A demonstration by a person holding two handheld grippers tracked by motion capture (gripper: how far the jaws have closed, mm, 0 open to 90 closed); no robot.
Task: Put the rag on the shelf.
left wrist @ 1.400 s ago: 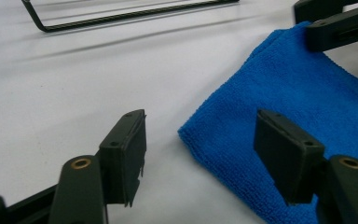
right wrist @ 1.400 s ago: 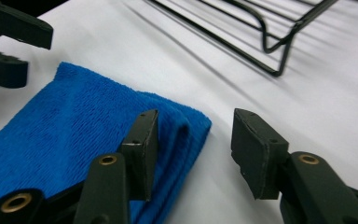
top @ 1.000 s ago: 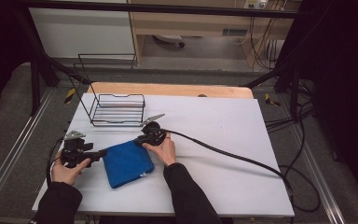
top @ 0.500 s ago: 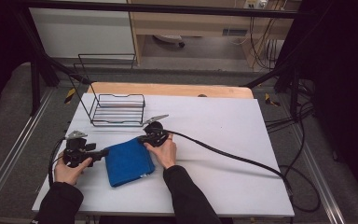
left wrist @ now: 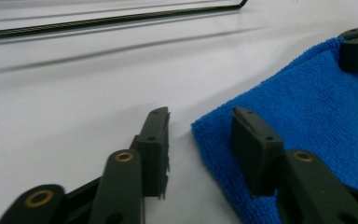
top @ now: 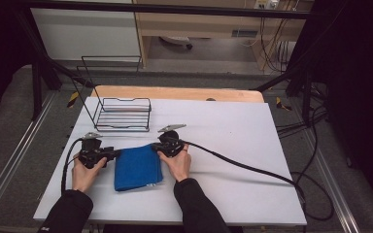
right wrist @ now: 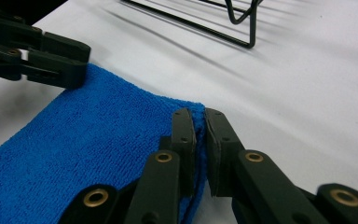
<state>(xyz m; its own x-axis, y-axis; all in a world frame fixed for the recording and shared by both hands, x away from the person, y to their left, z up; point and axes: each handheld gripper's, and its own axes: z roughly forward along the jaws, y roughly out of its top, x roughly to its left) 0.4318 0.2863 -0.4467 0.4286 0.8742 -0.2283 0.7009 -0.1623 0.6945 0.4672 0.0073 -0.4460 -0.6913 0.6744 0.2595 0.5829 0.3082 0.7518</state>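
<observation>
Right tongs (right wrist: 199,126) pinch blue cloth (right wrist: 98,140) on white table (top: 233,131); carpeted floor (top: 9,131) around.

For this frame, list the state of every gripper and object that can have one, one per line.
Right gripper: shut on the blue cloth's far right corner.
Left gripper: jaws have just been closing around the cloth's left corner, gap remains, not pinched yet.
Blue cloth: folded, lying flat on the table.
Wire basket: upright, nothing inside.

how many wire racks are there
2: one wire rack stands on the white table beyond the blue cloth; a second wire rack sits on the floor behind the table.
</observation>
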